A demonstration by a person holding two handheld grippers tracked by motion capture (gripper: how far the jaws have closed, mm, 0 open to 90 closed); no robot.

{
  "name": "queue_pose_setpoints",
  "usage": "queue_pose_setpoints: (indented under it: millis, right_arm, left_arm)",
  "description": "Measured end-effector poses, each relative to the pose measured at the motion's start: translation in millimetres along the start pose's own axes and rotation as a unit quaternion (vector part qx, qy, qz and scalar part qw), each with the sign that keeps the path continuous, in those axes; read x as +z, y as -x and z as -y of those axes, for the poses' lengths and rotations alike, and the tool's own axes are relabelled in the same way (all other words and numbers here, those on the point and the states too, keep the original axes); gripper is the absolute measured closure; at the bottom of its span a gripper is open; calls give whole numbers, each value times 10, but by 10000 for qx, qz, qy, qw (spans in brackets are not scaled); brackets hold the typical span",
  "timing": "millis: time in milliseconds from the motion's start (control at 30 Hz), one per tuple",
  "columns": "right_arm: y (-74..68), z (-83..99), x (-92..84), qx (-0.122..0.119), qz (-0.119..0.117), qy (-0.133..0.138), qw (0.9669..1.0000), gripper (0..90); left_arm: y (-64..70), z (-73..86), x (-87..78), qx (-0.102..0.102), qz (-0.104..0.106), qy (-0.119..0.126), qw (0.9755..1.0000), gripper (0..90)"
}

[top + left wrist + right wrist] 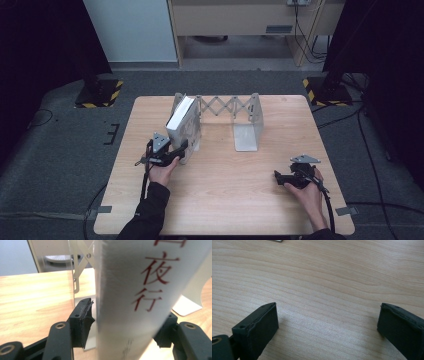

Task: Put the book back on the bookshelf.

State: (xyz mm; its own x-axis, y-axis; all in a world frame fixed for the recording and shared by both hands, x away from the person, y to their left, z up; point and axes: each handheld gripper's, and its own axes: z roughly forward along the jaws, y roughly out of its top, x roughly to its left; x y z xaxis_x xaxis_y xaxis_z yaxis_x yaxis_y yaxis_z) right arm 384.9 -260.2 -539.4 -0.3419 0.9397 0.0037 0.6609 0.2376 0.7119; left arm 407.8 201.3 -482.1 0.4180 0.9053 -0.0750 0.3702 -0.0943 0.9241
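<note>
Standing on the wooden table (220,165), the white book (181,122) is leaning inside the expanding metal bookend rack (235,107), so placing looks done. The left gripper (175,152) is straddling its spine with pads apparently loosened, leaving only withdrawal; the right gripper (280,176) is resting wide open on bare wood.

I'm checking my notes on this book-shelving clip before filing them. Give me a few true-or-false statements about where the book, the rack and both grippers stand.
1. The white book leans against the left end plate of the expandable book rack. True.
2. The left gripper has the book between its jaws, with a gap showing beside one pad. True.
3. The right gripper holds a second book. False: its jaws stand wide apart over bare table.
4. The book lies flat on the table. False: it stands on edge, tilted.
5. The book bears red characters. True.
</note>
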Motion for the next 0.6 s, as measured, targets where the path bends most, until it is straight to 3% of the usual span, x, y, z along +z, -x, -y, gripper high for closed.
queue_pose_setpoints:
  millis: [133, 600]
  right_arm:
    - [-1, 0, 0, 1, -1, -1, 10000, 37]
    - [0, 0, 0, -2, 2, 0, 10000, 37]
  left_arm:
    - [11, 40, -49, -6, 53, 114, 9999, 472]
    - [128, 26, 15, -253, -153, 178, 9994, 476]
